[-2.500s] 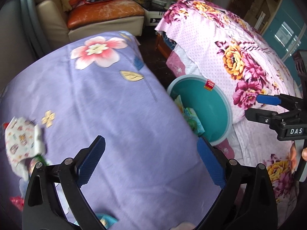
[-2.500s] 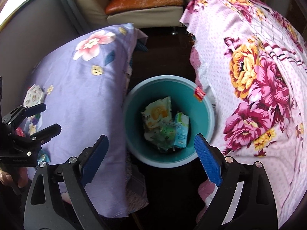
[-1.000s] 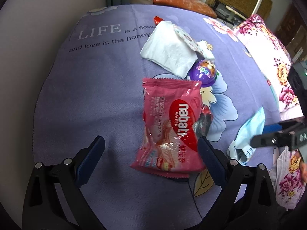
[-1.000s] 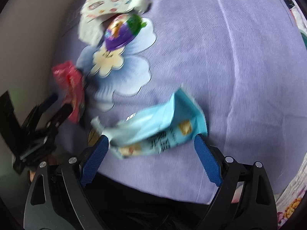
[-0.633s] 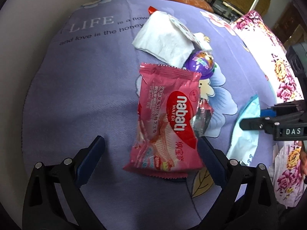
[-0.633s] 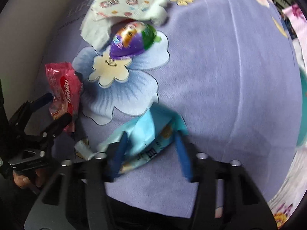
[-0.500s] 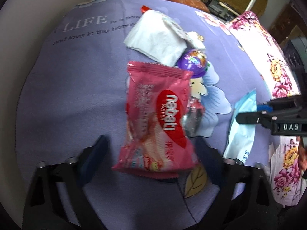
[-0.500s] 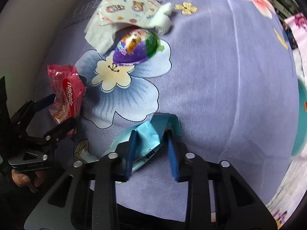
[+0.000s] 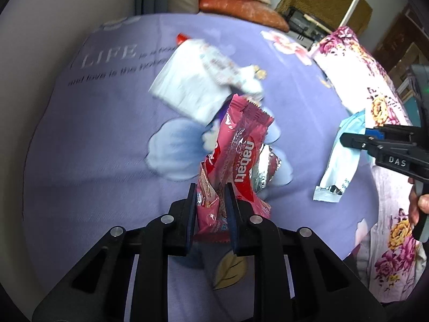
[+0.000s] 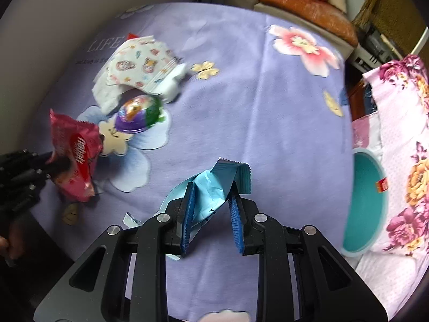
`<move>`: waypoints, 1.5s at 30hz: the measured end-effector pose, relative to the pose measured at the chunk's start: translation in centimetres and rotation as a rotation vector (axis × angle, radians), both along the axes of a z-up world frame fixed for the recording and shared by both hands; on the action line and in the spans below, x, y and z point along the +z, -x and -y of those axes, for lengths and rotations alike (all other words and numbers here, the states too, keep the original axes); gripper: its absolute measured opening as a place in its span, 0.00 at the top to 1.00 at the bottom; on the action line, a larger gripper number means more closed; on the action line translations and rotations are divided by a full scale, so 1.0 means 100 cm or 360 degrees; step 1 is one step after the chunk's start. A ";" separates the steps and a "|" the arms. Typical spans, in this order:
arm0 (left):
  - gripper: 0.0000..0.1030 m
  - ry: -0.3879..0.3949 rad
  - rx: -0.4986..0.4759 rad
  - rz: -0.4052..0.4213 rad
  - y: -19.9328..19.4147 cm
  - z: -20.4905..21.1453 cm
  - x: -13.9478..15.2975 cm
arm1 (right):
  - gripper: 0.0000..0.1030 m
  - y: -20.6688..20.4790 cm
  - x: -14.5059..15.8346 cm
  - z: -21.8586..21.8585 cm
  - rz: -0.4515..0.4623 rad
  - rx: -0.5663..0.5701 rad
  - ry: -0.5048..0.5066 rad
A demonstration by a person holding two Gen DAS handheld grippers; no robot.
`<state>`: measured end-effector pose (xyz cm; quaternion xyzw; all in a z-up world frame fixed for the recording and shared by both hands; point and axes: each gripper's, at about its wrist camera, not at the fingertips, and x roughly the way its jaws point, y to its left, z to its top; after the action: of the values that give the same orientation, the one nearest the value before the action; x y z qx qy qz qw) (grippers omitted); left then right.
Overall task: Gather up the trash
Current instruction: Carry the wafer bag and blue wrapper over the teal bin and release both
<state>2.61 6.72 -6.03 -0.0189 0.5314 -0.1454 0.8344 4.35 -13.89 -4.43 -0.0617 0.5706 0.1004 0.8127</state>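
My left gripper (image 9: 210,196) is shut on a pink nabati wafer wrapper (image 9: 238,158) and holds it crumpled and upright above the purple bedsheet (image 9: 93,139). The wrapper also shows at the left of the right wrist view (image 10: 77,155). My right gripper (image 10: 211,198) is shut on a light blue wrapper (image 10: 211,185), which hangs from it in the left wrist view (image 9: 340,161). A teal trash bin (image 10: 364,198) stands at the right, between the two beds.
A white printed tissue pack (image 10: 139,67) and a purple egg-shaped toy (image 10: 136,112) lie on the sheet. A silver foil scrap (image 9: 265,166) sits behind the pink wrapper. A pink floral bed (image 10: 402,123) is at the right, a sofa (image 10: 303,2) at the back.
Both grippers have closed on their wrappers and lifted them off the sheet. The pink wrapper went from flat to crumpled and upright. The teal bin has come into the right view.
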 end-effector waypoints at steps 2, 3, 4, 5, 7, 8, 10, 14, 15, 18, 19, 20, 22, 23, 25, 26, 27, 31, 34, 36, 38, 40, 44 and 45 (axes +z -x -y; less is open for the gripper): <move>0.80 -0.0013 -0.0010 0.0030 -0.005 0.012 0.008 | 0.77 0.001 0.004 0.027 0.0024 -0.0032 -0.0026; 0.80 -0.0020 -0.0017 0.0043 -0.007 0.018 0.011 | 0.77 -0.005 0.009 0.038 0.0037 -0.0050 -0.0035; 0.80 -0.0021 -0.0025 0.0051 -0.008 0.023 0.013 | 0.77 -0.005 0.010 0.047 0.0048 -0.0062 -0.0040; 0.80 -0.0026 -0.0040 0.0062 -0.010 0.032 0.016 | 0.77 -0.004 0.015 0.055 0.0069 -0.0085 -0.0047; 0.80 -0.0037 -0.0065 0.0080 -0.014 0.046 0.022 | 0.77 -0.013 0.009 0.069 0.0099 -0.0114 -0.0054; 0.80 -0.0043 -0.0077 0.0087 -0.016 0.052 0.024 | 0.77 -0.014 0.013 0.079 0.0126 -0.0135 -0.0047; 0.79 -0.0052 -0.0108 0.0100 -0.021 0.072 0.028 | 0.77 -0.016 0.013 0.094 0.0157 -0.0160 -0.0047; 0.79 -0.0074 -0.0196 0.0123 -0.030 0.115 0.036 | 0.77 -0.015 0.021 0.134 0.0222 -0.0242 -0.0088; 0.79 -0.0081 -0.0220 0.0127 -0.032 0.127 0.037 | 0.77 -0.014 0.023 0.145 0.0240 -0.0261 -0.0092; 0.79 -0.0095 -0.0291 0.0135 -0.036 0.161 0.039 | 0.77 -0.011 0.027 0.169 0.0278 -0.0309 -0.0093; 0.79 -0.0101 -0.0324 0.0135 -0.038 0.177 0.039 | 0.77 -0.009 0.028 0.183 0.0297 -0.0339 -0.0095; 0.79 -0.0102 -0.0347 0.0134 -0.040 0.189 0.039 | 0.77 -0.007 0.030 0.198 0.0313 -0.0373 -0.0101; 0.79 -0.0103 -0.0383 0.0122 -0.042 0.210 0.037 | 0.77 -0.004 0.030 0.217 0.0331 -0.0422 -0.0109; 0.79 -0.0102 -0.0403 0.0115 -0.043 0.224 0.036 | 0.77 -0.003 0.031 0.226 0.0339 -0.0442 -0.0110; 0.79 -0.0106 -0.0436 0.0112 -0.045 0.246 0.035 | 0.77 0.001 0.033 0.251 0.0364 -0.0496 -0.0105; 0.79 -0.0109 -0.0461 0.0109 -0.046 0.260 0.034 | 0.77 0.003 0.034 0.262 0.0373 -0.0519 -0.0099; 0.79 -0.0111 -0.0483 0.0106 -0.046 0.272 0.033 | 0.77 0.004 0.035 0.274 0.0382 -0.0541 -0.0091; 0.79 -0.0110 -0.0552 0.0089 -0.048 0.315 0.028 | 0.77 0.011 0.034 0.309 0.0398 -0.0601 -0.0071; 0.79 -0.0116 -0.0603 0.0074 -0.049 0.342 0.023 | 0.77 0.014 0.031 0.334 0.0386 -0.0627 -0.0048; 0.79 -0.0118 -0.0631 0.0057 -0.050 0.358 0.018 | 0.77 0.016 0.029 0.342 0.0381 -0.0634 -0.0040; 0.79 -0.0120 -0.0654 0.0042 -0.051 0.371 0.014 | 0.77 0.017 0.026 0.354 0.0368 -0.0645 -0.0022; 0.79 -0.0127 -0.0676 0.0026 -0.052 0.384 0.008 | 0.77 0.018 0.023 0.363 0.0357 -0.0656 -0.0022; 0.79 -0.0142 -0.0709 -0.0005 -0.055 0.401 -0.003 | 0.77 0.016 0.015 0.376 0.0320 -0.0663 -0.0015; 0.79 -0.0145 -0.0713 -0.0013 -0.056 0.403 -0.006 | 0.77 0.016 0.012 0.379 0.0308 -0.0660 -0.0006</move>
<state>8.21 -33.60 -6.59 0.1366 0.5317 -0.3028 0.7790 2.76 -51.76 -3.24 0.0491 0.4904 -0.0741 0.8670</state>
